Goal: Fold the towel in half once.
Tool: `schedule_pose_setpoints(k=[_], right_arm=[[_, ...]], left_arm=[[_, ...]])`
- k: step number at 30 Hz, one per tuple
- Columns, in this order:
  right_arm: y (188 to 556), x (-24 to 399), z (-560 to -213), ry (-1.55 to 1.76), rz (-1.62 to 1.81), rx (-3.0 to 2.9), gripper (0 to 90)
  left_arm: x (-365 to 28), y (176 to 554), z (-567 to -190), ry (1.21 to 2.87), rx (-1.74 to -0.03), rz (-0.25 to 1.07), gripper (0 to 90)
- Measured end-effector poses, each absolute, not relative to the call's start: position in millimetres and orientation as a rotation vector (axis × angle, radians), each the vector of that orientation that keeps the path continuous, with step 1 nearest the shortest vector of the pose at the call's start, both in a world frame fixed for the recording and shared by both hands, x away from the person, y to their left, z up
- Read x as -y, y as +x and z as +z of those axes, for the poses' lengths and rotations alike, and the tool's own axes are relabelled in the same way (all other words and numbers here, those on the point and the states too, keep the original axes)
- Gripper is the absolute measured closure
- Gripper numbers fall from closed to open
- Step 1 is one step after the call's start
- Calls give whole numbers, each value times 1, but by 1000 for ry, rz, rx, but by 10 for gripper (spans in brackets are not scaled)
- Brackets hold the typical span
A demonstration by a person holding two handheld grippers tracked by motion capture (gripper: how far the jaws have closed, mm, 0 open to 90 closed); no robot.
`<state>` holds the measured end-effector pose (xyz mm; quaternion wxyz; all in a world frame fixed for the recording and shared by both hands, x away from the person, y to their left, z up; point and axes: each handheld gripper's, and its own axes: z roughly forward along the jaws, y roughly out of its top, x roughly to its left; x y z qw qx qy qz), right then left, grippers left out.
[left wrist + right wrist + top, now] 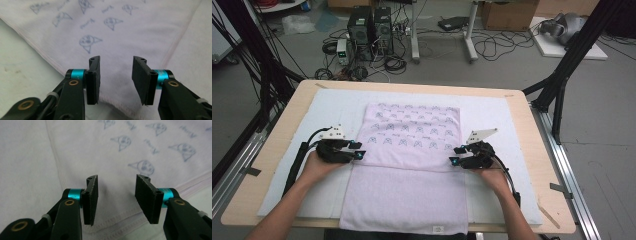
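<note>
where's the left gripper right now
In the high view the left gripper sits left of centre, at the left edge of the pink towel, by its fold line.

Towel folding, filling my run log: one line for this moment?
towel: half-folded | left hand-held gripper: open, at fold corner | right hand-held gripper: open, at fold corner

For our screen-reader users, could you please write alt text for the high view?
A person's two grippers, left gripper and right gripper, sit open at either side edge of a pink towel folded over itself, its printed layer uppermost, on a white-padded wooden table.
</note>
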<state>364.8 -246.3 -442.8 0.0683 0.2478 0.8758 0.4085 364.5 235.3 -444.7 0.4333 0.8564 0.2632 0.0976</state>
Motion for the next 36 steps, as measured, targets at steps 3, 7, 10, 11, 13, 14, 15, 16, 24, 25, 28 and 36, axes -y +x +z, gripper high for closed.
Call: schedule_pose_setpoints(k=[3,7,10,11,13,14,15,16,24,25,28,36], right_arm=[[363,245,-448,713,1220,-2618,666],[364,243,-445,677,1215,-2650,864],[364,247,-441,690,1249,-2640,873],[363,249,-439,689,1262,-2634,873],[360,254,-430,695,1315,-2599,873],[357,256,-425,689,1331,-2586,874],[354,258,-419,683,1354,-2578,874],[350,259,-413,662,1367,-2569,874],[294,268,-404,566,1424,-2612,815],[289,269,-408,584,1396,-2599,735],[285,265,-418,582,1369,-2619,681],[292,243,-440,542,1262,-2744,676]], left_arm=[[-232,362,-448,2143,-649,271,688],[-230,362,-444,2163,-655,287,874],[-234,361,-437,2128,-662,281,880],[-235,359,-433,2117,-657,282,881],[-238,354,-423,2087,-651,275,881],[-240,350,-418,2078,-644,273,881],[-240,345,-413,2069,-633,272,881],[-241,340,-408,2074,-622,273,881],[-250,285,-409,2095,-521,173,832],[-250,282,-413,2121,-534,168,741],[-247,276,-421,2146,-526,162,624],[-229,283,-443,2211,-505,140,749]])
